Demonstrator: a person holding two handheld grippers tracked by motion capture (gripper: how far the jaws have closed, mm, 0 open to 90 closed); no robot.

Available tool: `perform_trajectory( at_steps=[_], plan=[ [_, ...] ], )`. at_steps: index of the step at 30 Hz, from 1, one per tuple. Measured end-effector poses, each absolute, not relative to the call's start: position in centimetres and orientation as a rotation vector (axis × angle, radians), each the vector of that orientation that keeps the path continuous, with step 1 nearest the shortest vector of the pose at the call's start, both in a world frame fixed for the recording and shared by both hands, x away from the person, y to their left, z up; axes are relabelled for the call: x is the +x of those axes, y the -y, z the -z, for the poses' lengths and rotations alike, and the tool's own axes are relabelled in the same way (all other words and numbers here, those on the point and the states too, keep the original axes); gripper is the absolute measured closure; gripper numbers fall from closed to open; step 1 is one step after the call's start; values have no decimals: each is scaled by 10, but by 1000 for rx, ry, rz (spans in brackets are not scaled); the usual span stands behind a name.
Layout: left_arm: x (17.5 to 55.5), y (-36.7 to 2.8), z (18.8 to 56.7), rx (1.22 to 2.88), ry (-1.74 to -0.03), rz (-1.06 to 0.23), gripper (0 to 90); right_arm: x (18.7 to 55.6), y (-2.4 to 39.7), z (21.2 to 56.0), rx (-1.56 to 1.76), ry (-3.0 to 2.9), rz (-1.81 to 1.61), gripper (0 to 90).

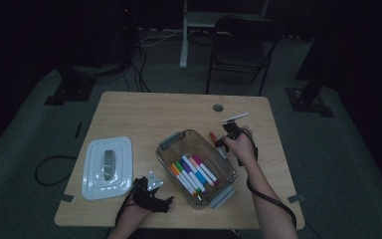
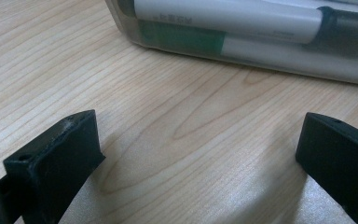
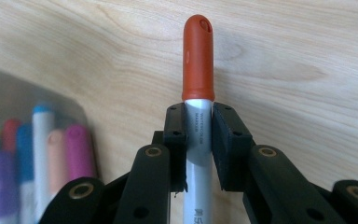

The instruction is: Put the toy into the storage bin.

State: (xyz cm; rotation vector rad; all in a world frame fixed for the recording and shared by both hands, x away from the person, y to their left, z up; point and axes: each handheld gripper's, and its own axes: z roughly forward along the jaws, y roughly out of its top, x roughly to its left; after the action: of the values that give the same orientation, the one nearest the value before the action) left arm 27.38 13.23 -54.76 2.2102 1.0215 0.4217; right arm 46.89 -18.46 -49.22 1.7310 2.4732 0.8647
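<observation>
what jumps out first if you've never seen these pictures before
First, the red-capped marker clamped in the right gripper, just right of the clear container at the table's middle. Next, the row of coloured markers lying inside that container. Its white lid lies flat to the left, near the left gripper, whose jaws stand open over bare table.

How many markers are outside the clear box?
1: the red-capped marker, clamped in the right hand-held gripper, beside the clear box. The rest lie inside the box. Another could be hidden behind the person's hand.
</observation>
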Motion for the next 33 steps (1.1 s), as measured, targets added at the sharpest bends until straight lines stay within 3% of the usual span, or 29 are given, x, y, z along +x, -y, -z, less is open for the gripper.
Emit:
perform_trajectory(
  at_steps=[19,33],
  plan=[
    [274,-132,548,2207,-1022,-423,5,415,209,396,1569,-2443,-1089,763],
    [274,-132,548,2208,-1022,-422,5,375,161,365,1334,-2602,-1228,763]
  ],
)
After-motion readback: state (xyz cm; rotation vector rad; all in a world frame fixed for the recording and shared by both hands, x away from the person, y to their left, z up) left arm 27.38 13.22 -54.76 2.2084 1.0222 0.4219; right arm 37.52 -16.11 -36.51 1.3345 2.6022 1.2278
